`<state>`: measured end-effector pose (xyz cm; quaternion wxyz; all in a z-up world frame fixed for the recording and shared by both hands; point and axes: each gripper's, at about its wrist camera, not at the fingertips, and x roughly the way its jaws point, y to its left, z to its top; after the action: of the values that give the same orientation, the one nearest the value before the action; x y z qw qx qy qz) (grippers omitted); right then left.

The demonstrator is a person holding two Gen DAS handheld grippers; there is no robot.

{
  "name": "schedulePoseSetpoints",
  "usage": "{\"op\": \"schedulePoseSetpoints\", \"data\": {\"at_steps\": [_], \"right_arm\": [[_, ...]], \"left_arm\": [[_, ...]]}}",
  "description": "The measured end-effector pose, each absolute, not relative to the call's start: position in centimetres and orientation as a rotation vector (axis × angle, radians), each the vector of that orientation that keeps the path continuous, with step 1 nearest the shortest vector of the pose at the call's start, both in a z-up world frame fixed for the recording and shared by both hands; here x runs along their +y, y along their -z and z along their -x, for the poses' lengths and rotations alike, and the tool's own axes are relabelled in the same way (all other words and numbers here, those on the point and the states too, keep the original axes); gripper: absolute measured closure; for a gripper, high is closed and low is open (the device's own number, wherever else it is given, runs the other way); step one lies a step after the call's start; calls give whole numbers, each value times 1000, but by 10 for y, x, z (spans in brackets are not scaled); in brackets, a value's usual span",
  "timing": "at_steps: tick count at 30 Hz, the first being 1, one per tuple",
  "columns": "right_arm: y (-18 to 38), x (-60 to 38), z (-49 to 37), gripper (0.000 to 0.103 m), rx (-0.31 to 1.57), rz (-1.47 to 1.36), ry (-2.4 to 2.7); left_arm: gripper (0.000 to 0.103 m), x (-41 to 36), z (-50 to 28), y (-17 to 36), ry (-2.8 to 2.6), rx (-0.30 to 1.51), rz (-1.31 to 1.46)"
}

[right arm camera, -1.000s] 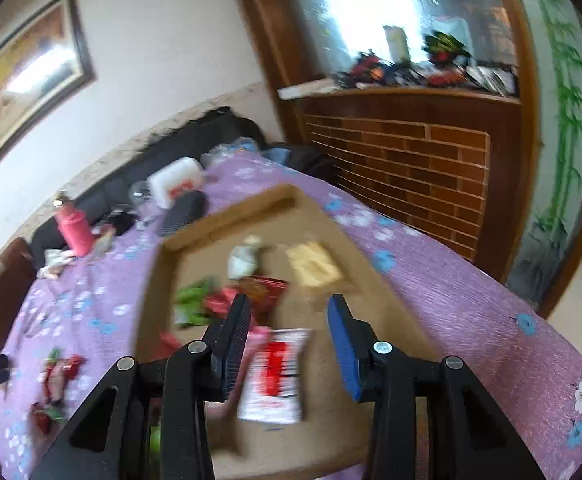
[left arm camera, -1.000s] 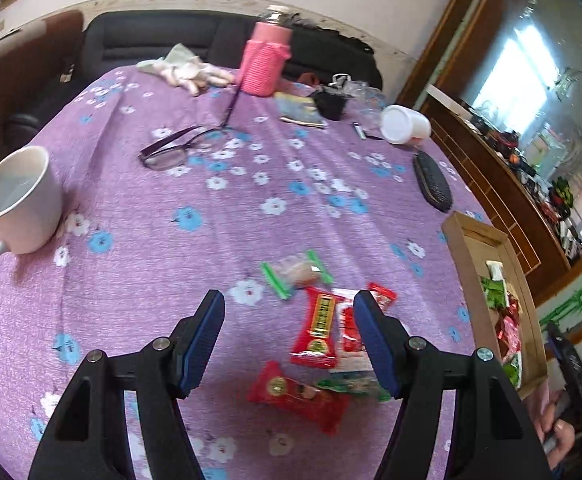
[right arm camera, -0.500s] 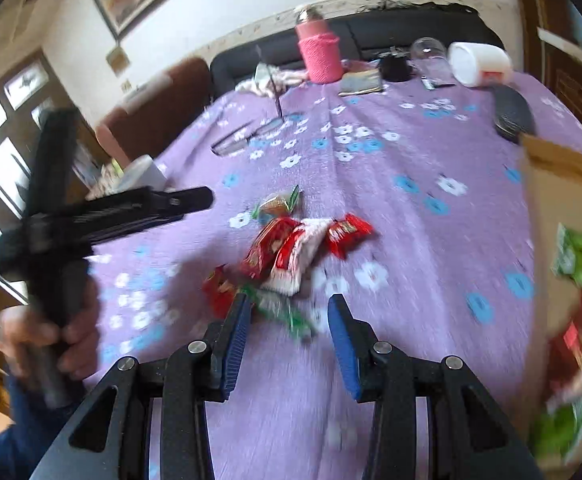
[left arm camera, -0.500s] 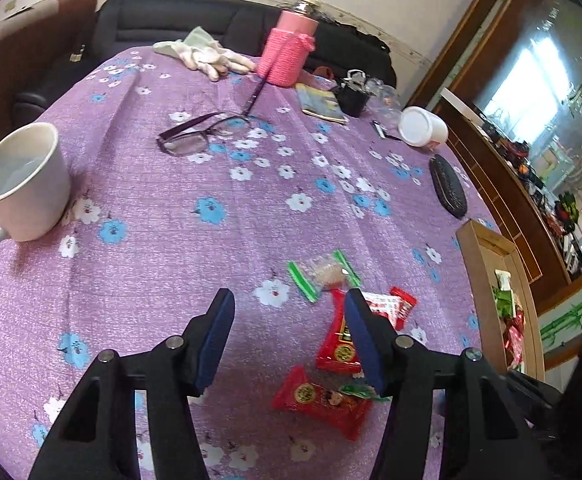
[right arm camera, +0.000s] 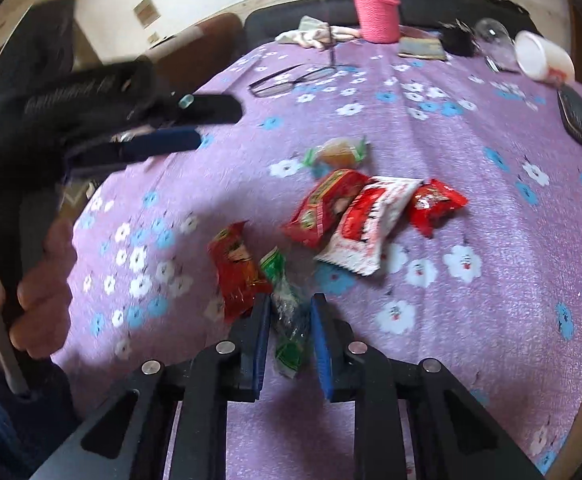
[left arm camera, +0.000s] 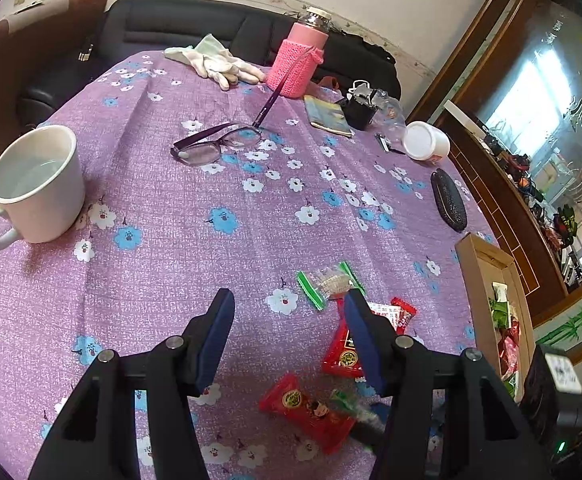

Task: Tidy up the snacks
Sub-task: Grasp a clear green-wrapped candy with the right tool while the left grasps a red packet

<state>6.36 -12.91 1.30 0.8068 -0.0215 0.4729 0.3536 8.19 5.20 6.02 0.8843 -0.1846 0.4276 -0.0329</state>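
Observation:
Several snack packets lie in a loose pile on the purple flowered tablecloth (right arm camera: 471, 320). My right gripper (right arm camera: 291, 302) is shut on a green packet (right arm camera: 289, 320) at the near edge of the pile. Beside it lies a red packet (right arm camera: 237, 268); farther off are another red packet (right arm camera: 325, 208), a white-and-red one (right arm camera: 365, 224), a small red one (right arm camera: 435, 202) and a clear candy with green ends (right arm camera: 337, 152). My left gripper (left arm camera: 289, 298) hovers open over bare cloth, left of the pile, with nothing between its pads. A cardboard box (left arm camera: 475, 264) at the right holds several snacks.
A white mug (left arm camera: 39, 188) stands at the left. Glasses (left arm camera: 219, 144), white gloves (left arm camera: 215, 62), a pink bottle (left arm camera: 301, 60), a tipped white cup (left arm camera: 427, 142) and a black case (left arm camera: 449, 202) lie farther back. A dark sofa is behind the table.
My right gripper swung from over the box to the pile and closed on the green packet. My left gripper's jaws narrowed a little and it hardly moved.

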Motion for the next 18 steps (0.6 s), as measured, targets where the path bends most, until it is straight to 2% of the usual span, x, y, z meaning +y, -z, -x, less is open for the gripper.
{"op": "schedulePoseSetpoints", "data": {"at_steps": [11,18], "right_arm": [[-10,-108,-38,81,863,213,-762],[-12,-141,-62,82,883,78,-704]], "left_arm": [[47,52,-84,-56,48,894,374],[47,53,-73,-49,11,920,380]]}}
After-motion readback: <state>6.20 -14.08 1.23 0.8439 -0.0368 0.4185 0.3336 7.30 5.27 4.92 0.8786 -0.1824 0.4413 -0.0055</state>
